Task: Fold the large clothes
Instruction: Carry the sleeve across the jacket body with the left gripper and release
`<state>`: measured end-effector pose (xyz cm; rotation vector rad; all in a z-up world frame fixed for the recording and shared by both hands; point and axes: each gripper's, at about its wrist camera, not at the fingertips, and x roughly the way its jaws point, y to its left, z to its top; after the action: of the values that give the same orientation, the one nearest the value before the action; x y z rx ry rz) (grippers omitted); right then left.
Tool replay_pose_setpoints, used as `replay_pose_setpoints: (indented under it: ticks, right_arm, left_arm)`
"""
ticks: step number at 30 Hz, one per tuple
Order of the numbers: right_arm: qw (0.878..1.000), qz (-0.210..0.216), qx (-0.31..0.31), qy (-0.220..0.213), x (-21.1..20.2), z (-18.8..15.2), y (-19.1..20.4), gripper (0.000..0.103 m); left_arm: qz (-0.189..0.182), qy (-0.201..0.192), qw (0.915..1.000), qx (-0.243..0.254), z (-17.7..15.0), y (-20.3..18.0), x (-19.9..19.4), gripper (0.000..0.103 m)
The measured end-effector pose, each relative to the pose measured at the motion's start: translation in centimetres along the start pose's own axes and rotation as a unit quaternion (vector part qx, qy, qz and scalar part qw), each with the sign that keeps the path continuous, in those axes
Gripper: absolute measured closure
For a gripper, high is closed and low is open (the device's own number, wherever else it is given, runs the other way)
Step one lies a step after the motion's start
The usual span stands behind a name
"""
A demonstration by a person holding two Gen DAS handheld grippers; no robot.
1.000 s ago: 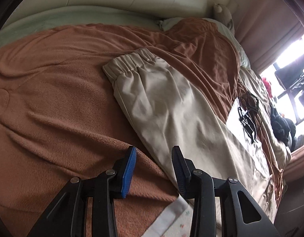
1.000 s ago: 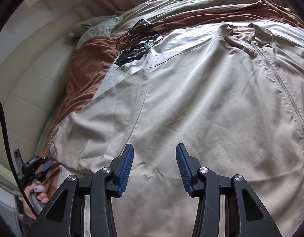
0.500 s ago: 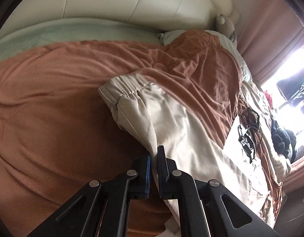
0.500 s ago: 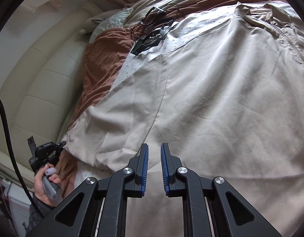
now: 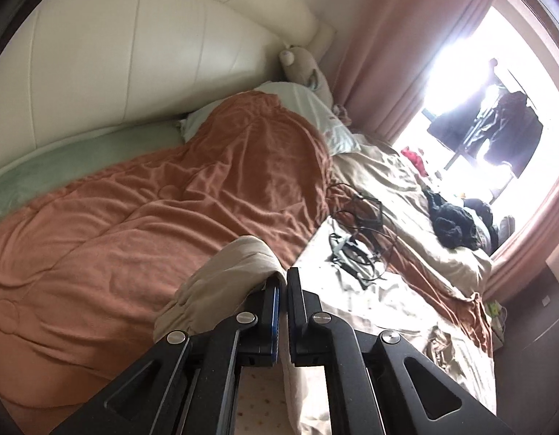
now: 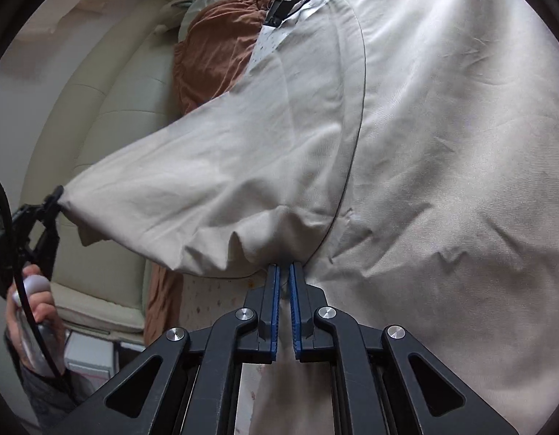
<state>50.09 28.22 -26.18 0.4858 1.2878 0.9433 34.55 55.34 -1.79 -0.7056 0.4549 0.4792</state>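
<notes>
Left hand-held gripper (image 5: 283,282) is clenched on the elastic cuff of the beige jacket (image 6: 406,145), the sleeve (image 6: 214,181) lifted off the rust-brown blanket (image 5: 134,224). Right hand-held gripper (image 6: 284,277) pinches the jacket's fabric near the armhole seam. The jacket body lies spread across the bed.

The bed (image 5: 54,166) is being covered by a rust-brown blanket (image 5: 141,224). Beside the blanket, toward the window, a beige jacket (image 6: 442,145), tangled black cables (image 5: 359,239) and dark clothes (image 5: 449,221) are being carried.
</notes>
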Motion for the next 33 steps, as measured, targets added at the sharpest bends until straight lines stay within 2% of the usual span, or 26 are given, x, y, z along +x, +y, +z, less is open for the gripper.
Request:
replay_pose_setpoints:
  ticks: [4, 6, 11, 13, 14, 15, 19, 20, 23, 30, 33]
  right_arm:
    - [1.000, 0.017, 0.014, 0.019, -0.6, 0.4, -0.6, 0.097]
    - [1.000, 0.002, 0.004, 0.007, -1.7, 0.3, -0.5, 0.096]
    - [1.000, -0.003, -0.012, -0.019, -5.9, -0.3, -0.2, 0.094]
    - [0.999, -0.020, -0.017, -0.033, -8.0, -0.6, 0.0, 0.084]
    - [0.999, -0.028, -0.019, -0.041, -9.1, -0.8, 0.0, 0.071]
    - [0.998, -0.033, -0.023, -0.051, -10.2, -1.0, 0.0, 0.065]
    - [0.995, -0.056, -0.035, -0.080, -14.8, -1.4, -0.1, 0.064]
    - [0.993, -0.059, -0.035, -0.092, -15.9, -1.6, -0.3, 0.061]
    - [0.988, -0.081, -0.031, -0.130, -19.1, -2.3, -1.2, 0.042]
    - [0.979, -0.087, 0.025, -0.183, -25.3, -4.0, -5.0, 0.038]
    - [0.975, -0.082, 0.046, -0.200, -27.2, -3.2, -6.1, 0.038]
  left_arm:
    - [-0.037, 0.001, 0.9990, 0.026, -0.1, -4.3, -1.3, 0.100]
    - [-0.053, 0.002, 0.9979, 0.038, -0.2, -6.2, -1.8, 0.100]
    - [-0.097, 0.008, 0.9931, 0.065, -0.9, -10.9, -3.4, 0.100]
    - [-0.111, 0.012, 0.9911, 0.074, -1.3, -12.4, -3.6, 0.100]
    - [-0.117, 0.014, 0.9901, 0.077, -1.6, -13.1, -3.8, 0.100]
    - [-0.122, 0.016, 0.9890, 0.081, -1.8, -13.9, -3.8, 0.100]
    - [-0.149, 0.028, 0.9845, 0.088, -3.1, -16.7, -3.8, 0.100]
    - [-0.156, 0.031, 0.9833, 0.089, -3.5, -17.4, -3.8, 0.100]
    - [-0.174, 0.042, 0.9793, 0.094, -4.4, -19.4, -3.8, 0.100]
    - [-0.224, 0.066, 0.9634, 0.132, -6.8, -25.1, -4.7, 0.100]
    - [-0.236, 0.083, 0.9568, 0.148, -8.3, -27.3, -4.0, 0.100]
